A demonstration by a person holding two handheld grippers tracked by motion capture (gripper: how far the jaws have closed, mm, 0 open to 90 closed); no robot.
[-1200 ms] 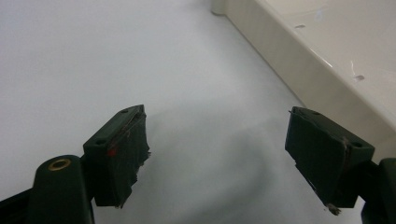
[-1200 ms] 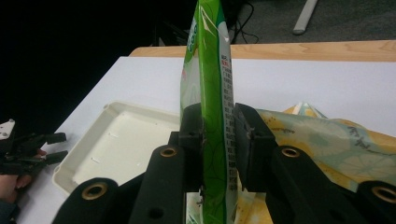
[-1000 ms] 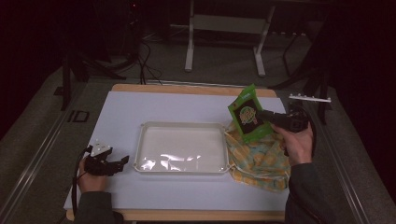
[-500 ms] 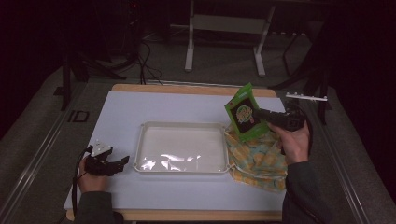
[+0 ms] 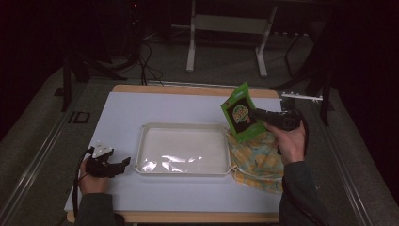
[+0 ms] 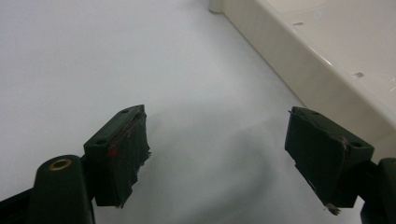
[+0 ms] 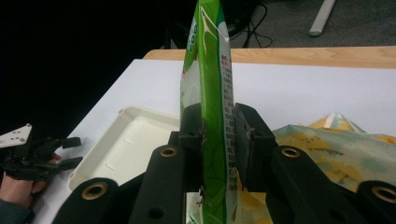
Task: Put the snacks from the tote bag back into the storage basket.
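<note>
A green snack packet point(image 5: 241, 113) hangs in the air over the right end of the white tray point(image 5: 181, 168), with my right gripper point(image 5: 256, 115) shut on it. In the right gripper view both black jaws press on the packet point(image 7: 212, 112) from either side, and it stands on edge. Under it lies a yellow patterned bag point(image 5: 256, 157) on the table. My left gripper point(image 5: 120, 164) rests on the table left of the tray, jaws open and nothing between them; in the left gripper view the fingertips point(image 6: 126, 140) frame bare table with the tray wall point(image 6: 299, 79) to the right.
The white table top point(image 5: 155, 110) has a wooden edge at the far side. Dark floor, cables and a metal stand lie beyond the table. A metal bracket point(image 5: 302, 97) sits off the far right corner.
My right gripper with the green packet has shifted slightly left toward the tray. The left gripper has stayed in place.
</note>
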